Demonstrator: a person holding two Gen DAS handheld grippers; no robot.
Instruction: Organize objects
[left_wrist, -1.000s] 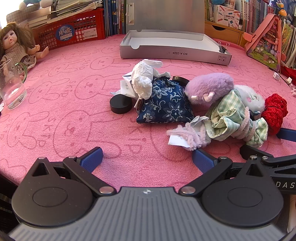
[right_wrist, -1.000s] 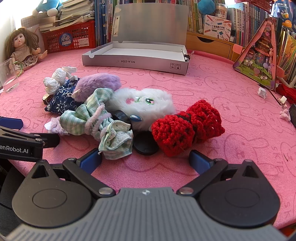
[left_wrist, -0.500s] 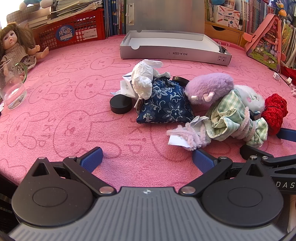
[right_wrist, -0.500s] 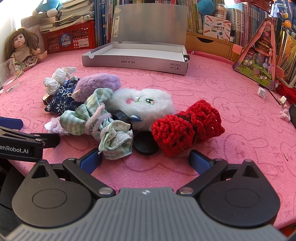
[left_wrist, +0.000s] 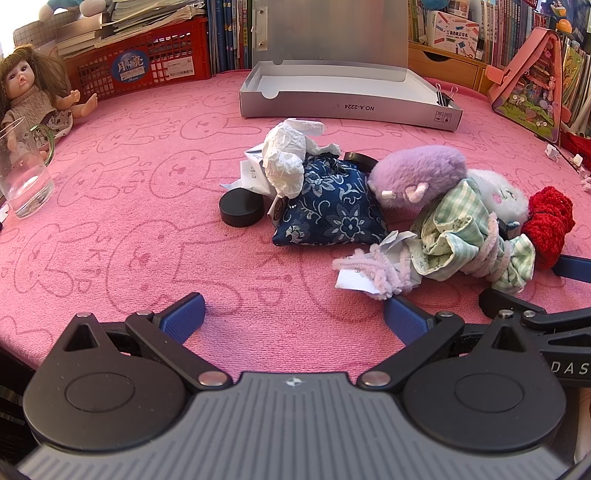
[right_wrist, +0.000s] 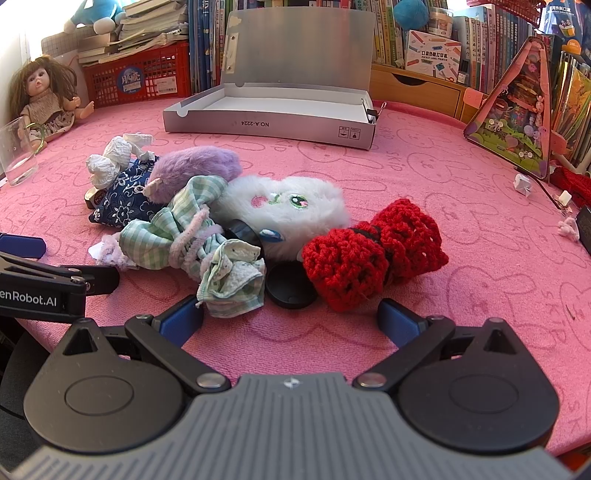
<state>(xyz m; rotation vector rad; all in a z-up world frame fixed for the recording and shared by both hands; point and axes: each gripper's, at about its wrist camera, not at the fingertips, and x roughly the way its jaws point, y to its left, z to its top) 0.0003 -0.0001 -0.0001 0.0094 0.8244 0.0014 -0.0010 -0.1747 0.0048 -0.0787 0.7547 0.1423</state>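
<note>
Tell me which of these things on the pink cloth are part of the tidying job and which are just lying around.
Part of the job: open grey box; blue floral pouch; purple plush; white plush; red knitted bow; green checked cloth; crumpled paper; black lids.

Probably just lying about: doll; glass jug; red basket; books.

Doll (left_wrist: 27, 98) beside glass jug (left_wrist: 24, 173), red crate (left_wrist: 144, 66) and books (right_wrist: 491, 44) behind.

Left gripper (left_wrist: 293, 314) fingers (left_wrist: 183, 312) spread over pink cloth (left_wrist: 110, 221), navy floral pouch (left_wrist: 328, 210) beside purple plush (left_wrist: 421, 173)
</note>
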